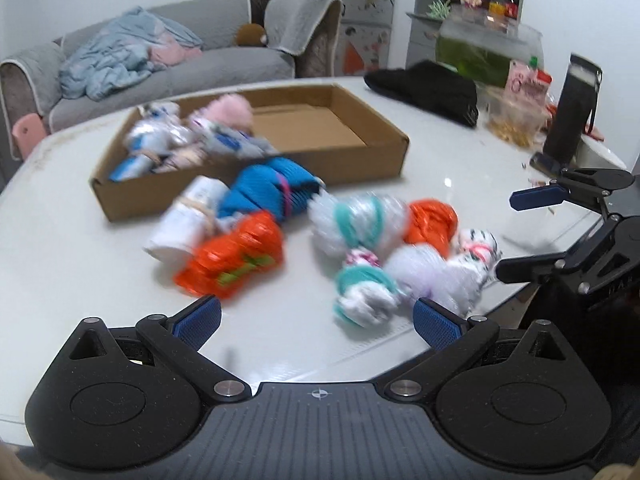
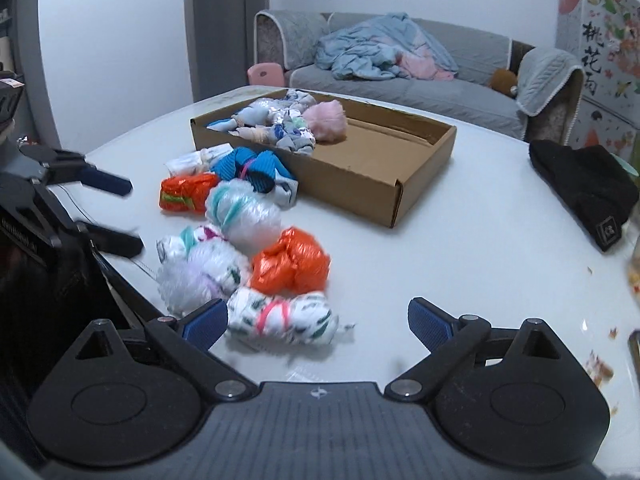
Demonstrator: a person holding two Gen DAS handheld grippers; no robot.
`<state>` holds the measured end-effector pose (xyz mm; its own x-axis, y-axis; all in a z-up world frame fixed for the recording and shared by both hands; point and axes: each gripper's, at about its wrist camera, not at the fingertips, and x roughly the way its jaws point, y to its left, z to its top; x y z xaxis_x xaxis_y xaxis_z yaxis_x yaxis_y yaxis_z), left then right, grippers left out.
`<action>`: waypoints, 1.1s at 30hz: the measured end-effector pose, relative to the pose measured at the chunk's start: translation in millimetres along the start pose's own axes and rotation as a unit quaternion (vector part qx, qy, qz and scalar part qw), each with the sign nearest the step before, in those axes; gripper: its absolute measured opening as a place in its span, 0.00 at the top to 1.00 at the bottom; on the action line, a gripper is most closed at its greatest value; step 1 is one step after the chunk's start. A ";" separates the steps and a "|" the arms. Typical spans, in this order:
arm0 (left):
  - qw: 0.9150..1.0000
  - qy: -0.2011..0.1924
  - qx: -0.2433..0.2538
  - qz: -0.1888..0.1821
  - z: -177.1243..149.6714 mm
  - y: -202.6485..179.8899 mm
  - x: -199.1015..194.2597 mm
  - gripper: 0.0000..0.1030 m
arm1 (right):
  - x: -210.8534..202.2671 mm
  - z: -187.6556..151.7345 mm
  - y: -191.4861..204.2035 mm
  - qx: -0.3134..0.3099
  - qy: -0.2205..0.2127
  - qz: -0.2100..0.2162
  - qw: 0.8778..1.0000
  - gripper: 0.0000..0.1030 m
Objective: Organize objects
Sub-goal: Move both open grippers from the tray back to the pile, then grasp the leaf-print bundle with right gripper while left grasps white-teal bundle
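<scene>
1. On the left wrist view, I am looking along my left gripper (image 1: 318, 322), whose blue pads (image 1: 199, 317) are standing wide apart with only bare white table (image 1: 80, 264) between them.
2. Just beyond those pads, a heap of rolled sock bundles is lying blurred: an orange bundle (image 1: 232, 264) nearest the left pad, a white and teal one (image 1: 362, 292) just beside the right pad, and a blue bundle (image 1: 272, 194) touching the front wall of the cardboard box (image 1: 360, 160).
3. I am seeing that box holding more bundles and a pink fluffy ball (image 1: 234, 112) in its left half, while its right half is showing bare cardboard.
4. My right gripper (image 1: 516, 234) is showing at the right edge, its fingers spread and holding nothing.
5. Over on the right wrist view, my right gripper (image 2: 316, 322) is sitting with its pads far apart and empty.
6. A white bundle tied with a pink band (image 2: 280, 318) is lying just beside the left pad, an orange bundle (image 2: 290, 266) behind it.
7. The cardboard box (image 2: 360, 184) is standing farther back, socks piled at its far left end.
8. My left gripper (image 2: 120, 216) is showing at the left edge, fingers apart, near the heap.
9. A black cloth item (image 2: 584, 188) is lying well apart to the right.
</scene>
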<state>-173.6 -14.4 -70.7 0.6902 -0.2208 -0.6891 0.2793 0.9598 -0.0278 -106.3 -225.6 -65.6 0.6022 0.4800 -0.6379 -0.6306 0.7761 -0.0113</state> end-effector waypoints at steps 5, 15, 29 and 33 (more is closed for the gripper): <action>1.000 0.014 -0.001 0.010 -1.6 -9.6 19.9 0.01 | 6.4 -8.7 9.4 -0.007 -0.007 0.006 1.000 0.07; 0.999 -0.001 -0.002 0.044 -9.7 -23.2 35.4 0.04 | 11.4 -21.9 11.8 0.017 -0.015 -0.011 1.000 0.28; 0.999 -0.024 -0.005 0.035 -3.8 -40.0 33.7 0.62 | 3.3 -23.9 -2.3 0.043 -0.041 -0.023 0.998 0.38; 0.999 -0.021 -0.012 0.035 -1.9 -33.8 30.2 0.63 | -1.5 -21.9 -12.4 0.050 -0.046 -0.030 0.997 0.38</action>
<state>-163.5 -53.2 -91.9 0.7345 -0.1591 -0.6597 0.2140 0.9768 0.0027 -110.2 -244.8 -81.3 0.6821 0.4633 -0.5657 -0.5425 0.8394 0.0333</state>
